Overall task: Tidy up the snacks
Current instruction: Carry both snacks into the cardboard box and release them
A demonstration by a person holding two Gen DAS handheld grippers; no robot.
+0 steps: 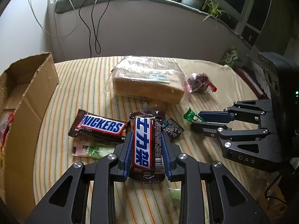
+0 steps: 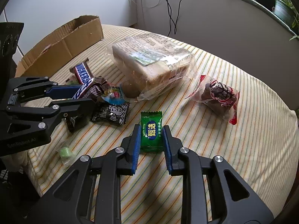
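Blue pads of the left gripper clamped on the long sides of a brown Snickers bar with Chinese lettering, wrapper pinched snugly between both fingers, bar seemingly raised a little off the striped cloth, though lift hard to confirm. Just left of it, a second Snickers bar flat on the cloth, over a pink-and-green packet; just right, a small black sachet. Blue pads of the right gripper either side of a green candy, narrow gaps visible on both flanks, so straddling rather than squeezing, as far as can be judged. Further out: a bagged loaf of bread, a dark cake in red-printed wrap, a pale green sweet near the cloth edge. At the far left, the open cardboard box, some bright wrappers already inside. Step in hand, probably: picking up, one snack per gripper. Next, likely: closing the right jaws on the candy, then carrying both pieces leftward over the box wall, high enough to clear the torn flap, before letting go.
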